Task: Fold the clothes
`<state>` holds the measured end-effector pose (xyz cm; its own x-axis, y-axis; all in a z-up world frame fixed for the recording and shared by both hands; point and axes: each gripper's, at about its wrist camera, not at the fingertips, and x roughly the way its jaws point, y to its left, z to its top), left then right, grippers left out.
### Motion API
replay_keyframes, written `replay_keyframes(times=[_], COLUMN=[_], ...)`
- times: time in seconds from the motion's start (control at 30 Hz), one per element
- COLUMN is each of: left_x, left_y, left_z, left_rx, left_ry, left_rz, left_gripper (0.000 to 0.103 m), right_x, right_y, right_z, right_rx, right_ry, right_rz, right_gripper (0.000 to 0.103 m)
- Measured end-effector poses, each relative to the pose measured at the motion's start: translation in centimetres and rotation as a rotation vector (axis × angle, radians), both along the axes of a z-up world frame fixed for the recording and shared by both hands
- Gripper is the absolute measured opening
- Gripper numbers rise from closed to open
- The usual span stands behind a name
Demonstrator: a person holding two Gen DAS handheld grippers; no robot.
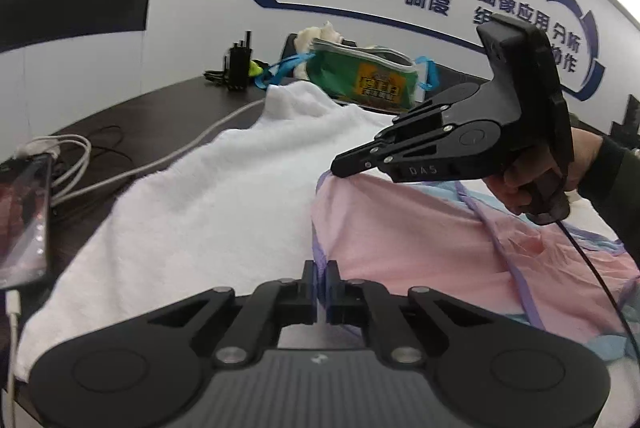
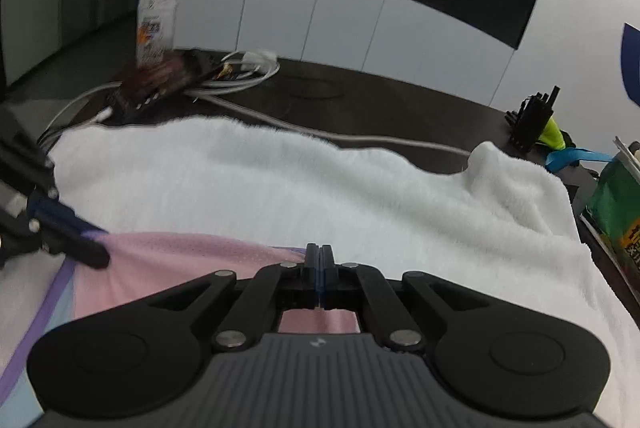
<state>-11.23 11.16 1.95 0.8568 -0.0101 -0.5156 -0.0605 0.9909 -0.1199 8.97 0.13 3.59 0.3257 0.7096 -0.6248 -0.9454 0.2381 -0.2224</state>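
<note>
Pressed together on the purple-trimmed edge of the pink garment, the left gripper is seen at 6 o'clock, while the right gripper pinches the same edge toward 1 o'clock. The garment is spread on a white towel. Judged step: edge secured for the first fold; both grips should next be carried across together.

Both grippers are matte black, with silver screws at the finger joints. The right gripper carries "DAS" lettering, a trailing black cable and a dark sleeve at the frame's right edge.
</note>
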Motion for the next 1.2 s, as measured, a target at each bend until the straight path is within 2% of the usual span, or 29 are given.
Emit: replay_keyframes(times=[0.1, 0.13, 0.17, 0.27, 0.3, 0.37, 0.43, 0.5, 0.57, 0.6, 0.7, 0.77, 0.87, 0.9, 0.93, 0.97, 1.0, 1.03, 1.1, 1.17, 1.2], left_x=[0.2, 0.0, -0.4, -1.9, -2.4, -2.9, -3.3, -3.6, -3.6, -3.5, -3.0, -2.9, -3.2, -3.5, -3.7, -3.8, -4.2, -4.2, -3.9, -4.0, -4.1], left_y=[0.6, 0.8, 1.0, 1.1, 1.0, 0.3, -0.9, -2.4, -4.2, -5.0, -6.2, -6.0, -5.7, -5.8, -5.9, -6.0, -6.0, -5.9, -5.7, -5.4, -5.3], left_z=[-0.4, -0.4, -0.2, 0.7, 1.0, 1.3, 1.2, 0.7, 0.0, -0.4, -1.2, -1.3, -1.3, -1.4, -1.6, -1.9, -2.0, -1.8, -1.2, -0.7, -0.5], left_rx=[-0.025, -0.038, -0.054, -0.114, -0.141, -0.225, -0.312, -0.349, -0.311, -0.271, -0.15, -0.121, -0.073, -0.038, 0.009, 0.059, 0.096, 0.117, 0.13, 0.143, 0.149], left_ry=[0.018, 0.014, -0.002, -0.07, -0.085, -0.094, -0.095, -0.087, -0.06, -0.045, 0.001, 0.003, 0.009, -0.001, -0.02, -0.04, -0.054, -0.049, -0.026, -0.031, -0.033], left_rz=[0.065, 0.085, 0.093, 0.044, 0.0, -0.188, -0.41, -0.584, -0.699, -0.727, -0.717, -0.714, -0.727, -0.752, -0.781, -0.807, -0.809, -0.803, -0.819, -0.841, -0.852], left_gripper=[0.014, 0.021, 0.023, 0.031, 0.036, 0.041, 0.049, 0.057, 0.057, 0.057, 0.057, 0.056, 0.055, 0.055, 0.053, 0.047, 0.026, 0.007, 0.002, 0.002, 0.002], right_x=[0.4, 0.4, 0.5, 0.0, -0.3, -1.8, -4.9, -9.0, -13.4, -15.7, -21.7, -24.4, -26.8, -27.1, -26.8, -26.4, -25.9, -25.5, -25.2, -24.9, -24.8], right_y=[1.8, 2.0, 2.3, -0.3, -2.2, -7.1, -12.8, -18.2, -22.8, -24.8, -28.3, -29.1, -28.8, -28.7, -28.4, -28.1, -28.0, -28.3, -29.2, -31.4, -32.4], right_z=[-1.0, -1.3, -1.5, 0.2, 1.4, 4.0, 5.8, 6.3, 5.5, 4.6, 1.6, 0.1, -1.4, -1.8, -2.2, -2.6, -2.9, -3.1, -2.8, -1.6, -1.1], right_rx=[-0.009, -0.032, -0.054, -0.006, 0.028, 0.105, 0.168, 0.179, 0.154, 0.135, 0.07, 0.089, 0.171, 0.207, 0.231, 0.256, 0.279, 0.286, 0.316, 0.422, 0.474], right_ry=[-0.049, -0.051, -0.052, -0.116, -0.122, -0.123, -0.131, -0.144, -0.117, -0.094, -0.022, 0.03, 0.03, 0.03, 0.037, 0.045, 0.081, 0.096, 0.111, 0.187, 0.189], right_rz=[-0.098, -0.108, -0.118, -0.217, -0.275, -0.392, -0.471, -0.528, -0.578, -0.597, -0.65, -0.652, -0.611, -0.599, -0.605, -0.61, -0.601, -0.599, -0.623, -0.632, -0.654], right_gripper=[0.002, 0.004, 0.004, 0.005, 0.007, 0.019, 0.046, 0.047, 0.047, 0.047, 0.048, 0.048, 0.047, 0.043, 0.024, 0.013, 0.002, 0.002, 0.002, 0.002, 0.002])
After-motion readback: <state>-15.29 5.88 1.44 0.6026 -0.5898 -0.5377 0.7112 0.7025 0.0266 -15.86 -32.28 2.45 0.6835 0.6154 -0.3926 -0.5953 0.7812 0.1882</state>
